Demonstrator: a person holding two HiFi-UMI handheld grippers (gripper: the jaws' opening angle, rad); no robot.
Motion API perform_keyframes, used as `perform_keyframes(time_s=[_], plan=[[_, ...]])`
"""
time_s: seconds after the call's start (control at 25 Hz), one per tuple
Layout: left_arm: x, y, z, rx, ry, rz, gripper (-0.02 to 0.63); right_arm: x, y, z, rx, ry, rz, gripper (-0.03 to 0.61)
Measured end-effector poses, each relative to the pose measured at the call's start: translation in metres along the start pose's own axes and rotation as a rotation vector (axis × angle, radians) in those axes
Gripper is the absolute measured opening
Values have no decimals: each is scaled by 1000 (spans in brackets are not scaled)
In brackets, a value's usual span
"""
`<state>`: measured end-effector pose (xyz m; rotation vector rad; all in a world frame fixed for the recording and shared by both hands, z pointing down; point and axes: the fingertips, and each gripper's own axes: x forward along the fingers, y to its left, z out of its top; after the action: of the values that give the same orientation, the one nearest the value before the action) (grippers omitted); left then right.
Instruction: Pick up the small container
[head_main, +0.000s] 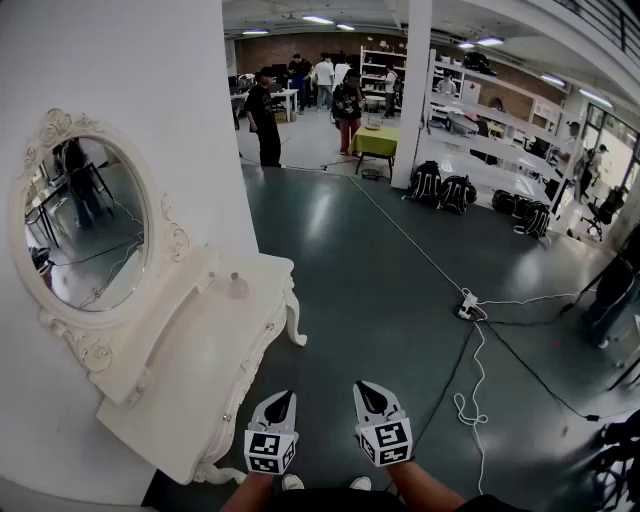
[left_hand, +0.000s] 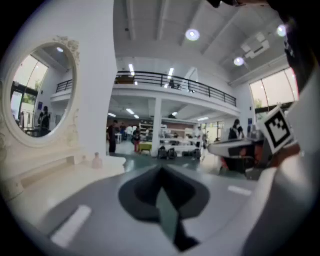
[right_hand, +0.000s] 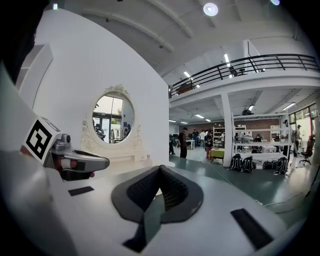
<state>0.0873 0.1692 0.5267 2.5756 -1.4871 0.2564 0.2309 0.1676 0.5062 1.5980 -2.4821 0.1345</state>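
Note:
The small container (head_main: 238, 287), a pale pinkish bottle, stands upright on the white vanity table (head_main: 190, 370) below the oval mirror (head_main: 88, 225), near the table's far end. In the left gripper view the container (left_hand: 97, 161) shows small and far off to the left. Low in the head view, both grippers are held side by side over the floor to the right of the table's near end, well short of the container. My left gripper (head_main: 283, 396) is shut and empty. My right gripper (head_main: 362, 386) is also shut, with nothing held.
A white wall (head_main: 150, 90) backs the vanity. A power strip and cables (head_main: 466, 305) lie on the green floor to the right. A white pillar (head_main: 412, 90), backpacks (head_main: 440, 188), a yellow-green table (head_main: 376, 140) and several people stand far back.

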Motion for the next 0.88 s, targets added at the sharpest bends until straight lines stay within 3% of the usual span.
perform_keyframes(time_s=[0.88], plan=[[-11, 42, -9, -9, 4, 4, 6, 30, 33, 8, 12, -33, 19, 5]])
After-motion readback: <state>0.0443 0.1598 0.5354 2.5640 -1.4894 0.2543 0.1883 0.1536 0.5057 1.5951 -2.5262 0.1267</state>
